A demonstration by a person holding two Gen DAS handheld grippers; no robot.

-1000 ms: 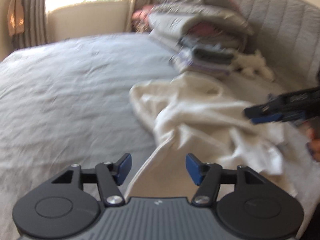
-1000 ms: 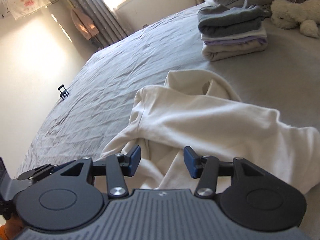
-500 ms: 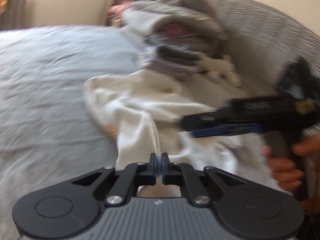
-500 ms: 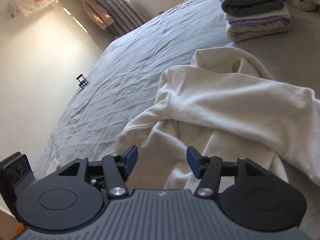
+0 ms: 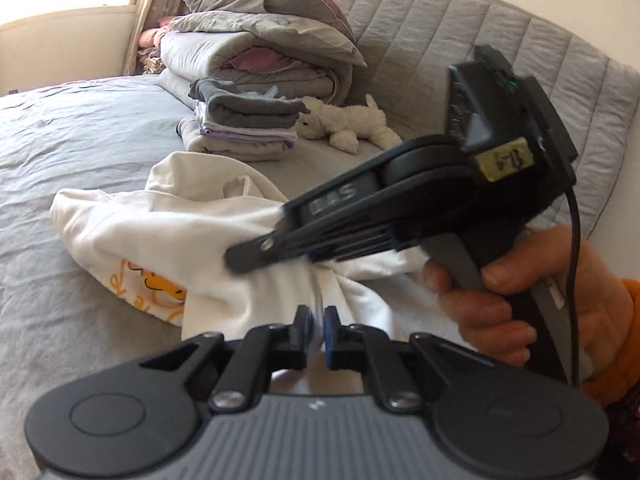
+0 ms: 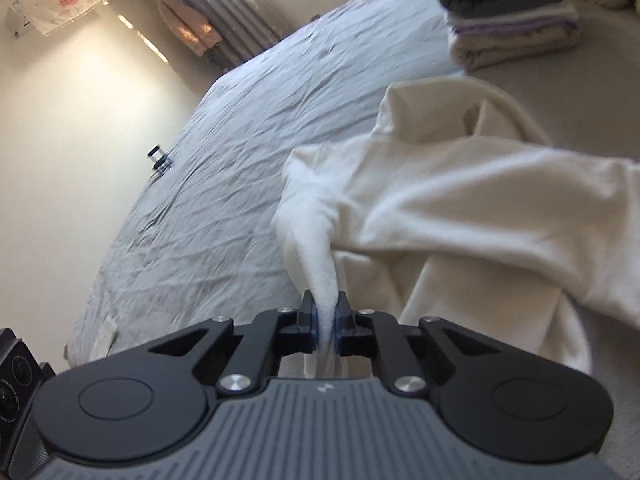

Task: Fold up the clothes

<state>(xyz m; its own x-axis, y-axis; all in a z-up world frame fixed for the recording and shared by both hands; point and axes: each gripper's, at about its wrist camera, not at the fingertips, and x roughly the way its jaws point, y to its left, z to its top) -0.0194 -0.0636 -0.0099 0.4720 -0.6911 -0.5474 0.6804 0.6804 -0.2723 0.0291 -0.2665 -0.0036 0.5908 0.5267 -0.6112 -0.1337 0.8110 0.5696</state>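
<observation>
A wide bed (image 5: 80,128) covered by a creased grey sheet is seen, backed by a quilted headboard (image 5: 460,36), with a curtained window and pale walls beyond. A cream shirt (image 5: 168,232) lies crumpled near the bed's middle, just in front of a stack of folded clothes (image 5: 240,128), a plush toy (image 5: 348,124) and piled bedding (image 5: 260,40), while open sheet is left toward the window. The left gripper (image 5: 316,330) and the right gripper (image 6: 327,322), whose jaws have just been closing, are each clamped on a pinch of the shirt.
</observation>
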